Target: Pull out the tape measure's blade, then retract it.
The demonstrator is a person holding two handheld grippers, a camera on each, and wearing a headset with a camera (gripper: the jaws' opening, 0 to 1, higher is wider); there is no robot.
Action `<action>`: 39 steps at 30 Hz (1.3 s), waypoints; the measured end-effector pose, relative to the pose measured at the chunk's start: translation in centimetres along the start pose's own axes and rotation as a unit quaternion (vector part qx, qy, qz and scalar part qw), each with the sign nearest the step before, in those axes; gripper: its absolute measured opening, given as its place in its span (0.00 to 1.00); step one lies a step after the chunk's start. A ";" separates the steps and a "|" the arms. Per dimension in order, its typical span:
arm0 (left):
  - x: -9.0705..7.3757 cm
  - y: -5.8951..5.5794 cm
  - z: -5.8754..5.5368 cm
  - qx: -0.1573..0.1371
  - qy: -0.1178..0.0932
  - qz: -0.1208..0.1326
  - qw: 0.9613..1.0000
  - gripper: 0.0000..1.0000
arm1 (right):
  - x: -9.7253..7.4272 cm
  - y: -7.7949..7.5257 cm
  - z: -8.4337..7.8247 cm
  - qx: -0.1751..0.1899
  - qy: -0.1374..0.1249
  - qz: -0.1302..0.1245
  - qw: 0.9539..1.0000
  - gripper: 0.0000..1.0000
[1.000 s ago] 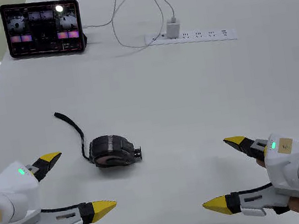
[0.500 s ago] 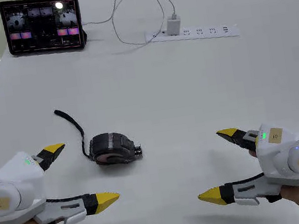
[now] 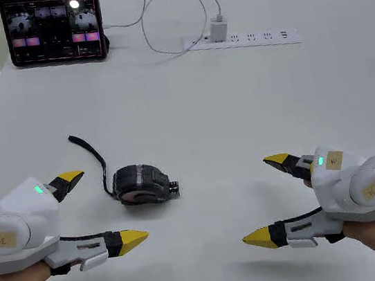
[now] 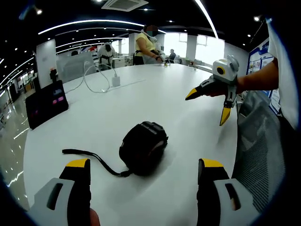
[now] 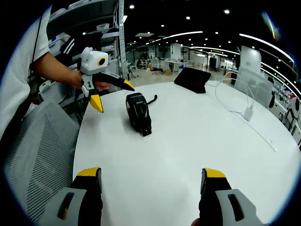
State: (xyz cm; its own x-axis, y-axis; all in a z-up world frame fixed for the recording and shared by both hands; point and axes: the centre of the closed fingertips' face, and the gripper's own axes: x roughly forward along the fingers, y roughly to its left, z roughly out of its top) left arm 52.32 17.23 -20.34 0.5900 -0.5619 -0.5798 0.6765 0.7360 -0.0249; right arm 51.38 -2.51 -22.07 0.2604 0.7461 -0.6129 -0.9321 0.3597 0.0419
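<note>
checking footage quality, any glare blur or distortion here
Head view: sharp, even light, soft shadow under the tape measure, bright spot on the tablet screen. Left gripper view: fisheye curves the ceiling lights, windows washed out. Right gripper view: table edge bowed, nothing blurred.

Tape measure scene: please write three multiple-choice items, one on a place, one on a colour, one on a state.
1. Where does the tape measure lie? A held in jaws; B on the table, nearer the left gripper; C on the floor.
2. What colour are the jaw tips? A yellow; B red; C blue.
3. How do the grippers stand? A both shut; B one shut; C both open.
B: it lies free beside the left gripper. A: all four tips are yellow. C: the left and the right gripper show wide gaps.
</note>
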 end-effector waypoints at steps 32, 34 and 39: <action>1.6 0.7 0.5 0.064 0.030 -0.054 0.996 0.66 | 2.2 -0.5 1.4 -0.034 0.013 0.040 0.999 0.80; 1.7 0.8 0.4 0.072 0.035 -0.056 0.995 0.63 | 2.3 -0.6 1.4 -0.036 0.013 0.042 0.998 0.79; 2.0 0.8 0.1 0.082 0.046 -0.070 0.993 0.57 | 2.5 -0.6 1.5 -0.039 0.015 0.046 0.998 0.78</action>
State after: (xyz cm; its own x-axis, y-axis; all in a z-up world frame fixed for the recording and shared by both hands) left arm 54.12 16.66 -21.41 0.4485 -0.6118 -0.6516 0.8158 0.5780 0.0189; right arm 52.96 0.01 -22.45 0.1664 0.7565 -0.6324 -0.9689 0.2444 0.0374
